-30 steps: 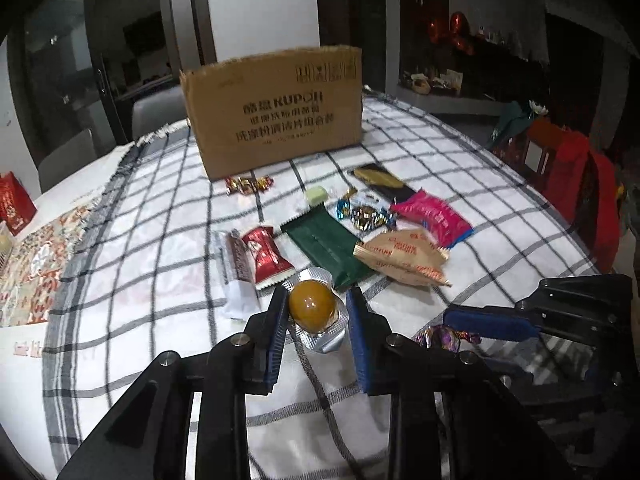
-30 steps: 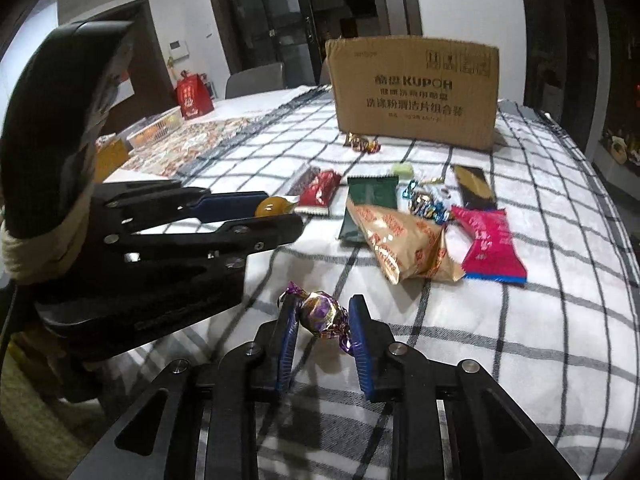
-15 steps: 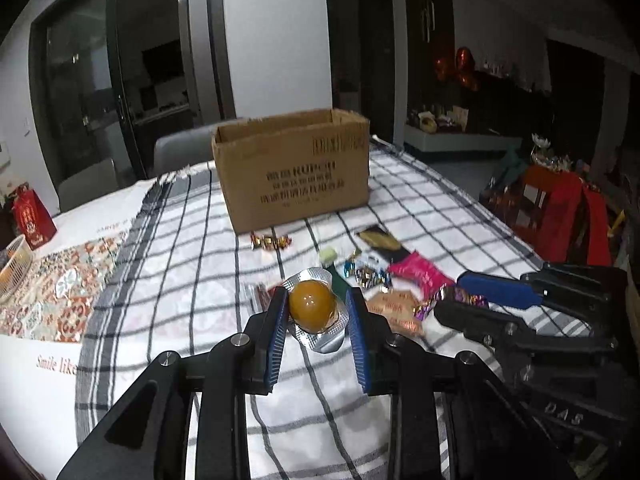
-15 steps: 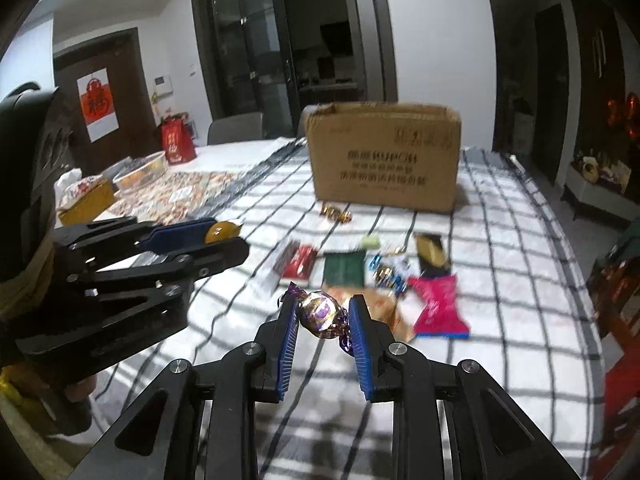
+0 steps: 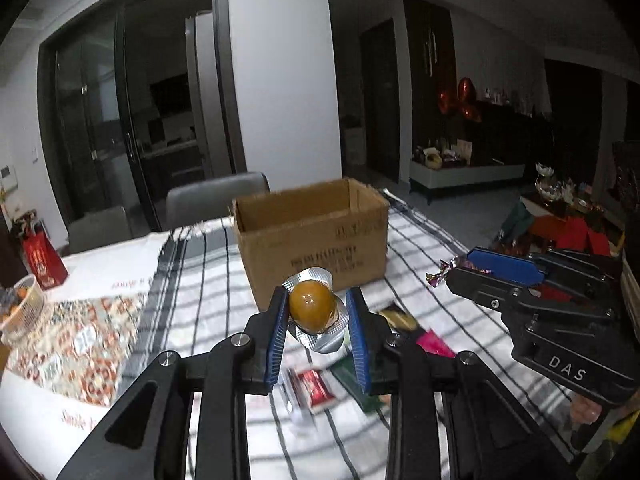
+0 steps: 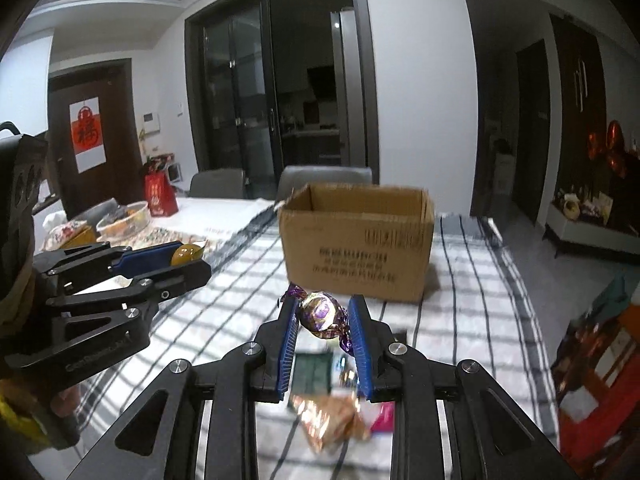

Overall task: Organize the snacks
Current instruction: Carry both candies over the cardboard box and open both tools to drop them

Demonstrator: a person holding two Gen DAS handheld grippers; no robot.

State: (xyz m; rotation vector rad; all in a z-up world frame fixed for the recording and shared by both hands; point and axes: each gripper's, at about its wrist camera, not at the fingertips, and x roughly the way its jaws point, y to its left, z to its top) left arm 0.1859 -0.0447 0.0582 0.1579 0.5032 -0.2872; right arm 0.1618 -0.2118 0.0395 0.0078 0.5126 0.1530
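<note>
Above the checked tablecloth (image 5: 208,280) I hold both tongs up off the table, each with one sweet, because the open cardboard box (image 5: 316,236) at the far end looks like the place the snacks belong and I need height to clear its rim. My left tongs (image 5: 318,316) are pinched on a round amber sweet in a silver foil tray (image 5: 312,306); the blue pads press the foil from both sides, with the sweet well out at the tips so it can drop free when I let go. My right tongs (image 6: 323,318) are pinched on a purple-and-gold wrapped candy (image 6: 320,314), gripped across its round middle with the twisted ends sticking out past the pads. Both pairs point forward and somewhat downward toward the box, side by side, the right one showing at the edge of the left view and the left one at the edge of the right view. Below me the other packets, a dark green one (image 6: 314,368) and a tan one (image 6: 332,416) among them, lie loose on the cloth, blurred and not yet sorted.
</note>
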